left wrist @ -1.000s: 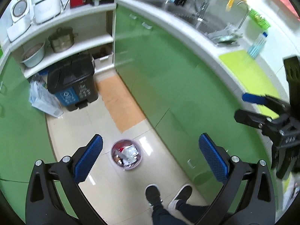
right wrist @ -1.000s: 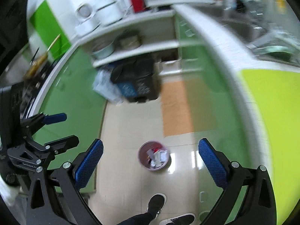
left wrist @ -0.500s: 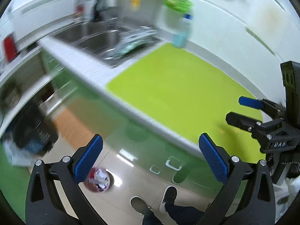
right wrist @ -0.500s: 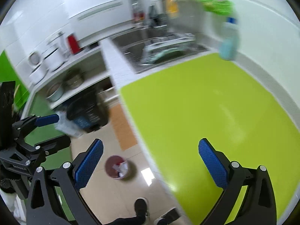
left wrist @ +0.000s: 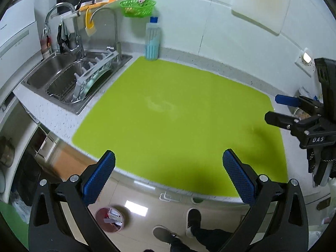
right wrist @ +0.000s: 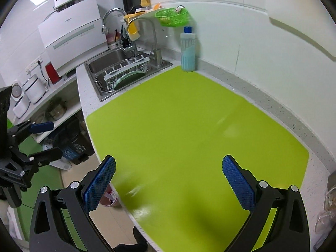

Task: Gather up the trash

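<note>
A small pink trash bin (left wrist: 109, 219) with scraps inside stands on the floor below the counter edge; in the right wrist view only a sliver of the pink bin (right wrist: 109, 199) shows behind a finger. My left gripper (left wrist: 168, 176) is open and empty above the front edge of the bright green mat (left wrist: 178, 115). My right gripper (right wrist: 168, 176) is also open and empty over the same mat (right wrist: 189, 130). Each view shows the other one: the right gripper (left wrist: 275, 110) at the far right, the left gripper (right wrist: 50, 140) at the far left. No loose trash shows on the mat.
A steel sink (left wrist: 63, 71) with a dish rack (left wrist: 94, 73) lies left of the mat. A blue bottle (left wrist: 152, 42) and a green basket (left wrist: 137, 7) stand by the wall. A black bin (right wrist: 71, 138) sits under the shelf. The person's shoes (left wrist: 193, 220) are on the floor.
Both cameras have swung up from the floor and the pink bin to the countertop. The green mat now fills both views. Both grippers stay open and empty.
</note>
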`<move>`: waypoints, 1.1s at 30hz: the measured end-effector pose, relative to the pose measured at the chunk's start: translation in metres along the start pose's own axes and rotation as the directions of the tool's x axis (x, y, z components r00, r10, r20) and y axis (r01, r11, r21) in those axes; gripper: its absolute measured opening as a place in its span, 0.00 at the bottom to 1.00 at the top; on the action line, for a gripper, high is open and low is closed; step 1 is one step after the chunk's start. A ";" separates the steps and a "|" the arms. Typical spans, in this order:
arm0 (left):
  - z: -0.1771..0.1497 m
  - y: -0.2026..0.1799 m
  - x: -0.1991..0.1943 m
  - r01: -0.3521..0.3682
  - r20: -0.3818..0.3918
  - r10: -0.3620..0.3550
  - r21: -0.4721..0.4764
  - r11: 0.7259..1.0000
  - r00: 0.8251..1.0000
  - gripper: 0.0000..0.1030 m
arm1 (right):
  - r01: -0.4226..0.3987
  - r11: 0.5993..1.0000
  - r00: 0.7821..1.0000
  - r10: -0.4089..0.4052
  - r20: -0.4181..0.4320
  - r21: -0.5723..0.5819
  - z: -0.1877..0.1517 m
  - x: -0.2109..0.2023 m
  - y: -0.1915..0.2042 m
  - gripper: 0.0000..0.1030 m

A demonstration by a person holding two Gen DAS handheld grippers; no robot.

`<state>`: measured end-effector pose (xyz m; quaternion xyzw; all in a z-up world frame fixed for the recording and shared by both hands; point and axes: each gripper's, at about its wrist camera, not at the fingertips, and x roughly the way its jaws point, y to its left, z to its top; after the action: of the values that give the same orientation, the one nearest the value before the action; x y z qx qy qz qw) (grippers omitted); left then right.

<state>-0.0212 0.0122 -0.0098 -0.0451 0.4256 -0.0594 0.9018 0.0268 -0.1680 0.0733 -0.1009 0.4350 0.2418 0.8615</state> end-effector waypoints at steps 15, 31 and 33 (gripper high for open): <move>0.017 -0.022 0.011 -0.008 0.013 0.008 0.001 1.000 1.000 0.97 | -0.015 1.000 1.000 0.015 -0.003 -0.024 0.006 0.001 -0.021 0.94; 0.016 -0.023 0.009 -0.057 0.021 0.058 -0.018 0.998 0.998 0.97 | -0.014 1.000 1.000 0.013 -0.005 -0.013 0.007 0.000 -0.020 0.94; 0.016 -0.022 0.010 -0.052 0.018 0.053 -0.019 0.998 0.998 0.97 | -0.010 1.000 1.000 0.010 -0.003 -0.014 0.008 0.000 -0.021 0.94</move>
<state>-0.0044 -0.0106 -0.0044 -0.0426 0.4186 -0.0315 0.9066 0.0425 -0.1828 0.0773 -0.1050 0.4352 0.2491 0.8588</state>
